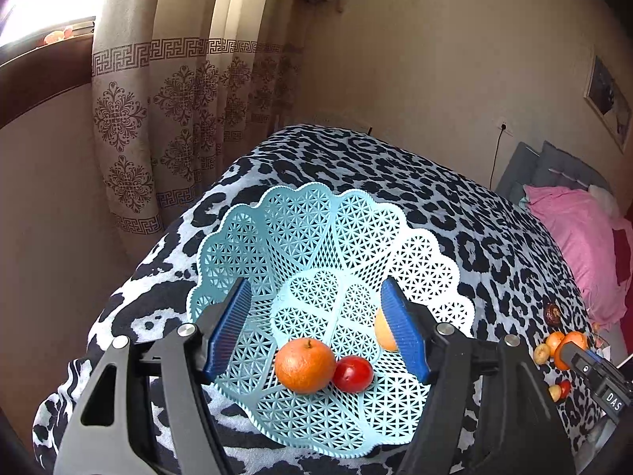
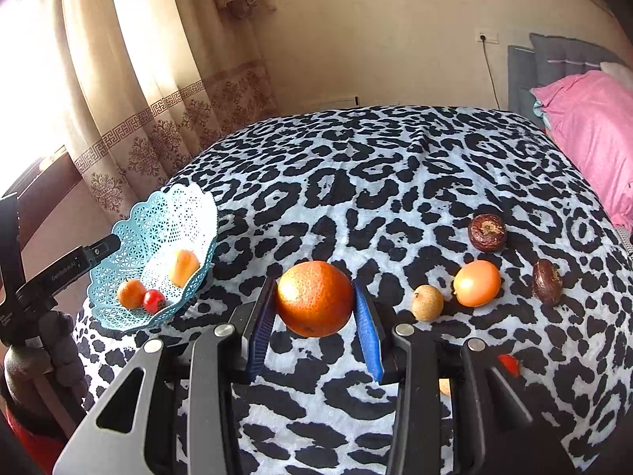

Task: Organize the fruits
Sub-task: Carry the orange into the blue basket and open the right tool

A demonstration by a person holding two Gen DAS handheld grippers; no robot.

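Over the basket [image 1: 253, 233], left tongs [image 1: 316, 330] spread wide, empty; right tongs [image 2: 314, 326] pinching an orange [image 2: 314, 297].

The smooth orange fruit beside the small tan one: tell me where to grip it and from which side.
Grip the smooth orange fruit across its widest middle, coming from above. It is round, and the small tan fruit sits close on one side, so a side approach looks crowded.
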